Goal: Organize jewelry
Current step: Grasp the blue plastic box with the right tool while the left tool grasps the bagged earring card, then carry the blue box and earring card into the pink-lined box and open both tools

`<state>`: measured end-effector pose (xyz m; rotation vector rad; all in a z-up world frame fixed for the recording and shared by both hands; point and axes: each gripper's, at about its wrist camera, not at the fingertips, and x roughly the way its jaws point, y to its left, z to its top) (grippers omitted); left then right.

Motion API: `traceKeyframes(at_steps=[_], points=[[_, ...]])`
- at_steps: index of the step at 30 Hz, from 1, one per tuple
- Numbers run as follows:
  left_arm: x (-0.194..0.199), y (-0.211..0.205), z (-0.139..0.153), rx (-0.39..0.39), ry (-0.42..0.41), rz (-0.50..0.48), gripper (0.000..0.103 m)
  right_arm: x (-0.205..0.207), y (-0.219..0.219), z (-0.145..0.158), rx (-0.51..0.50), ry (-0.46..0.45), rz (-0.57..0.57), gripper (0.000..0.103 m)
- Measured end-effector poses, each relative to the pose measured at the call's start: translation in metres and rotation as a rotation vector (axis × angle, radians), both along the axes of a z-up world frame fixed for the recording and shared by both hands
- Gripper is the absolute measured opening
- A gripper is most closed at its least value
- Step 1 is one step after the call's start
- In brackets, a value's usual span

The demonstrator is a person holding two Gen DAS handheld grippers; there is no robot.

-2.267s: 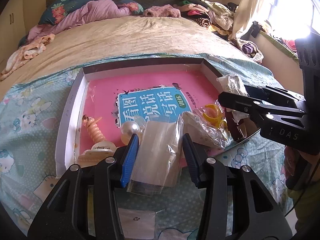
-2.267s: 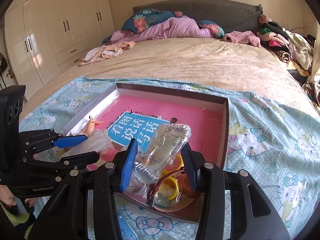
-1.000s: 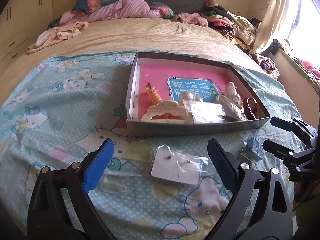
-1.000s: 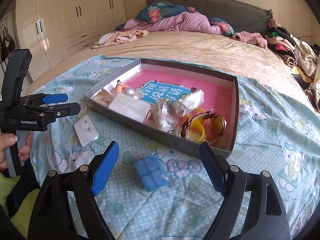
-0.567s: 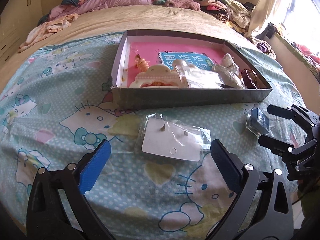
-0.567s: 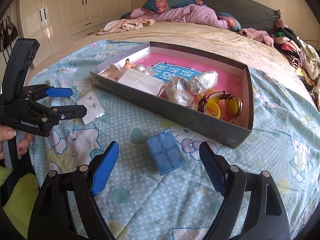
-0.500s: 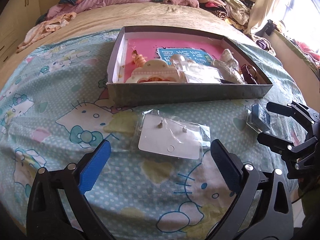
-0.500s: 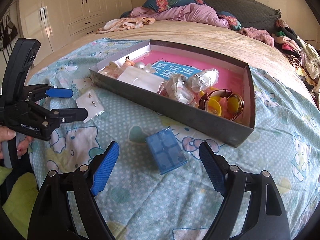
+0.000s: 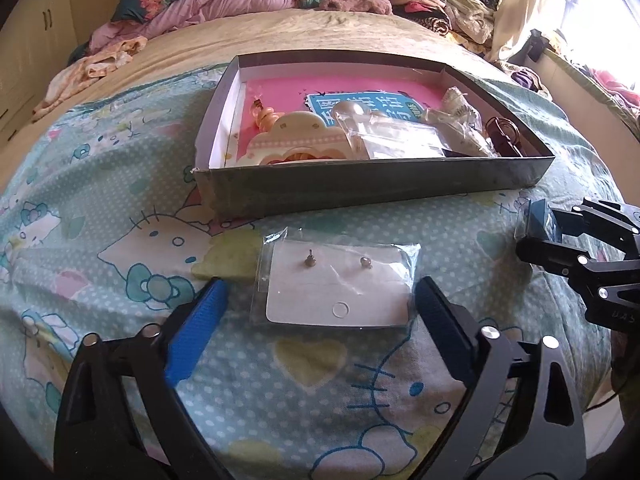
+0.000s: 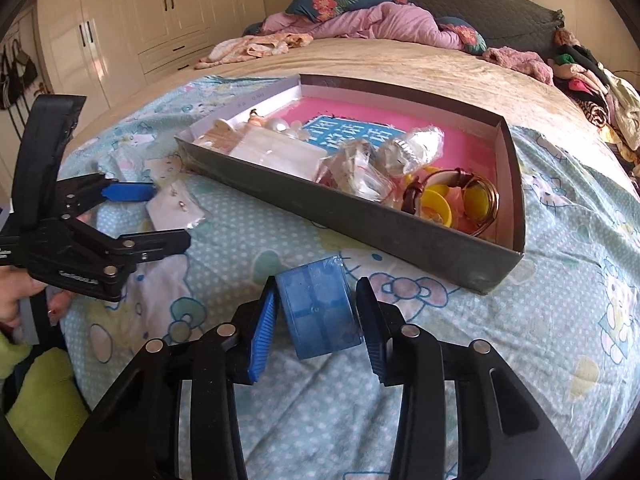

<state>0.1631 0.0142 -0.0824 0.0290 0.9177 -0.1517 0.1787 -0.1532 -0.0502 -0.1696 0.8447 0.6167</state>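
Observation:
A grey box lid (image 9: pixel 372 188) (image 10: pixel 352 216) on the bed holds bagged jewelry, a pearl hair clip, yellow rings and bangles on a pink book. A clear bag with a white earring card (image 9: pixel 340 286) (image 10: pixel 174 206) lies on the sheet in front of it. My left gripper (image 9: pixel 320 312) is open, one finger on each side of the card. A small blue box (image 10: pixel 320 306) (image 9: pixel 540 218) lies on the sheet. My right gripper (image 10: pixel 318 328) is open around it, with small gaps on both sides.
A Hello Kitty sheet (image 9: pixel 120 240) covers the near part of the bed. Pillows and purple bedding (image 10: pixel 380 12) lie at the headboard, clothes are piled at the right (image 9: pixel 440 4), white wardrobes (image 10: pixel 140 20) stand at the left.
Both grippers let go of bagged jewelry in the box, pulled back and opened. They have since dropped to the sheet: left around the earring card, right narrowing around the blue box.

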Motion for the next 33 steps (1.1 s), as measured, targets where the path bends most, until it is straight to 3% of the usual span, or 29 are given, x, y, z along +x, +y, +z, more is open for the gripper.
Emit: traceKeyframes(at_steps=[2,7,18,33], points=[[-0.002,0.001,0.002,0.005,-0.01,0.007,0.068,-0.004,0.001,0.004,0.011,-0.002,0.008,0.036],[-0.009,0.002,0.01,-0.015,-0.031,0.004,0.058,-0.014,0.0,0.017,0.038,-0.025,0.021,0.036],[-0.019,0.005,0.057,-0.059,-0.127,0.014,0.058,-0.015,-0.023,0.049,0.086,-0.101,-0.027,0.036],[0.008,-0.022,0.087,-0.05,-0.184,-0.028,0.058,0.01,-0.052,0.08,0.118,-0.189,-0.108,0.036]])
